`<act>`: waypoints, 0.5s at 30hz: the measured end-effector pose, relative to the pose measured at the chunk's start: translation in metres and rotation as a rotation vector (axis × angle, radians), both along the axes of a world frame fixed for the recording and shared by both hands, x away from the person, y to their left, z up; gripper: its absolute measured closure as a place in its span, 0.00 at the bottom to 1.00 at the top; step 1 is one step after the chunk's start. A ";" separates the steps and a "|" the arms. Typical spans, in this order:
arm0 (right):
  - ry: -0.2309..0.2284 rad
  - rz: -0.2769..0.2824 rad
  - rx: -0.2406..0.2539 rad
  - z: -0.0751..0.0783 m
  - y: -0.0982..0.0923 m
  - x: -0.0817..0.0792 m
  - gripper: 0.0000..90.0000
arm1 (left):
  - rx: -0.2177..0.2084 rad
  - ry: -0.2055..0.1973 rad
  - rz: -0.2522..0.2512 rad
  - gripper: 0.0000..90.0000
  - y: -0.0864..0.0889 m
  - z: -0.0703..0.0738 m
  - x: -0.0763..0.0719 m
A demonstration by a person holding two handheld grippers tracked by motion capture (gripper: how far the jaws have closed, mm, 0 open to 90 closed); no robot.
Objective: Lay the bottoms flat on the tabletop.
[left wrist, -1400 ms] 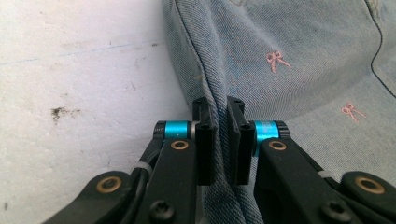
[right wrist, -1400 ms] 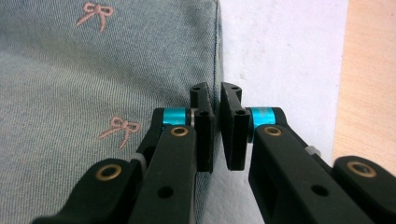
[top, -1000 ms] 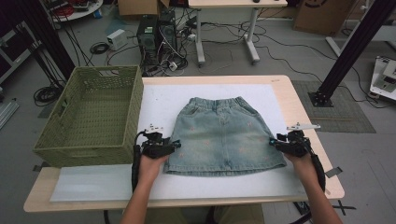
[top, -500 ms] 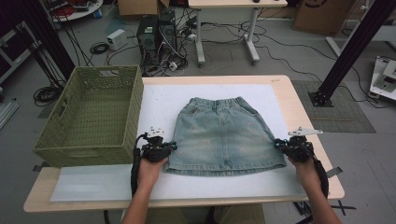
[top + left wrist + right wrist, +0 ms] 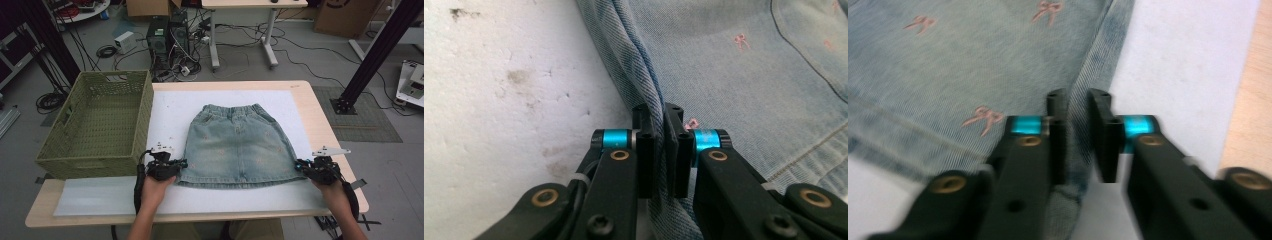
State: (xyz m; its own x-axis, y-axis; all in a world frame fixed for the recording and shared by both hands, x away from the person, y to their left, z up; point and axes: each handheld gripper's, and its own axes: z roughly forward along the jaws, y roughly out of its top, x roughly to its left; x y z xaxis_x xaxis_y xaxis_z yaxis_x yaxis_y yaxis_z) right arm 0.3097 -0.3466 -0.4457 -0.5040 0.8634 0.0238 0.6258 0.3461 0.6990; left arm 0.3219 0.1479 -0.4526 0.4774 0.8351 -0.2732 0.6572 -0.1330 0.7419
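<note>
1. Compared with a second ago, both sets of jaws have just been closing, and the side edges of the denim skirt are now between them; the left gripper is clamped on the skirt's left side edge near the hem, as the left gripper view shows, with a raised fold of denim pinched tightly between the pads
2. The right gripper has been shifted slightly towards the skirt since then; in the right gripper view the right side edge near the hem is seen between jaws nearly closed on it
3. The skirt is unchanged in place: it is laid flat on the white mat in the middle of the wooden table, waistband at the far side, hem at the near side
4. The green woven basket is kept at the left end of the table, just beside the mat
5. Both forearms are brought in from the near edge, each hand wrapped around its gripper, jaws pointed inward and low over the mat
</note>
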 end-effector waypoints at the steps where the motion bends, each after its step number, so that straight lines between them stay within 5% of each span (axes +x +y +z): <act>1: -0.004 0.003 -0.018 0.001 0.002 -0.002 0.96 | 0.006 -0.006 0.010 0.95 0.000 0.000 0.000; 6: -0.012 -0.012 0.007 -0.001 0.000 -0.008 0.93 | -0.026 -0.010 0.007 0.94 0.003 -0.002 -0.004; 12: -0.102 -0.036 0.067 0.006 0.009 -0.008 0.52 | -0.089 -0.087 0.017 0.68 0.006 0.002 -0.004; 15: -0.140 -0.001 0.099 0.011 0.023 -0.008 0.48 | -0.119 -0.132 0.011 0.59 0.006 0.005 -0.004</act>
